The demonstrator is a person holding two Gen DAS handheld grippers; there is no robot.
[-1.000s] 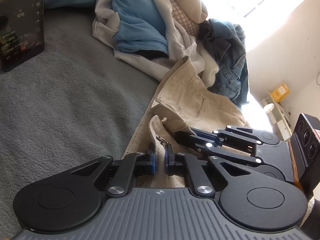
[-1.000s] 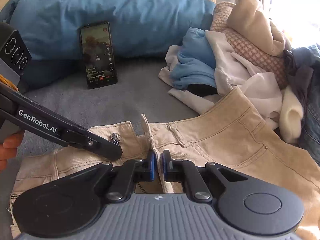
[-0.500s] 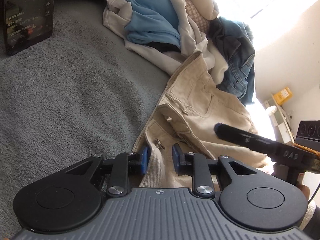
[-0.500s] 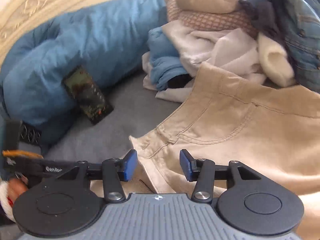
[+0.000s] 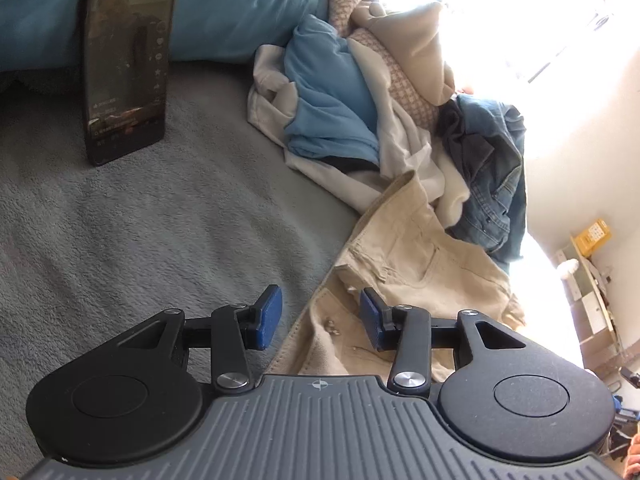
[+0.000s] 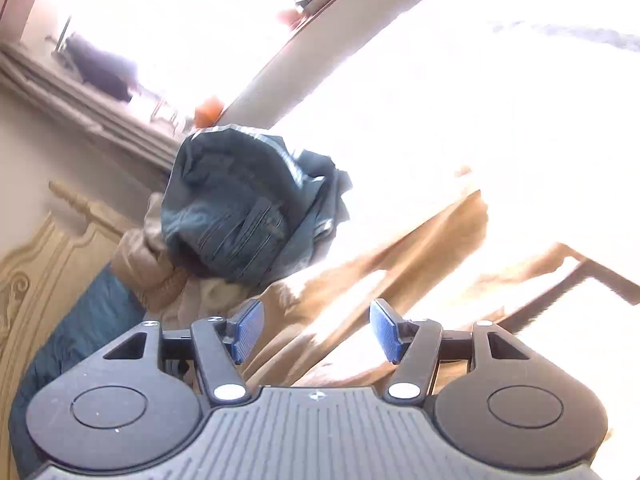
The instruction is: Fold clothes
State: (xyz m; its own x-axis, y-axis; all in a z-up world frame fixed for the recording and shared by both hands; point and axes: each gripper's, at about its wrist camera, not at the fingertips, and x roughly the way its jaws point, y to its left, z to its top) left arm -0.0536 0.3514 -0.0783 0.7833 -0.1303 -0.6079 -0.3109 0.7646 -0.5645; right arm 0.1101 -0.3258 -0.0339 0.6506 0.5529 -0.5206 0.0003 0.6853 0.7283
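Left gripper (image 5: 316, 318): jaws opening, no longer pinching the beige trousers (image 5: 420, 264), whose waistband now lies loose on the grey blanket (image 5: 140, 248) beneath. One phone (image 5: 126, 60), one heap of unfolded clothes (image 5: 360, 112).

Right gripper (image 6: 316, 330): jaws opening, nothing between them; it has swung off the waistband toward the trouser legs, glare-washed. One dark jeans bundle (image 6: 248, 208). First fold seems set.

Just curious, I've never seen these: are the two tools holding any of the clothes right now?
No. Both the left tool and the right tool are opening, their pads clear of the beige trousers below.
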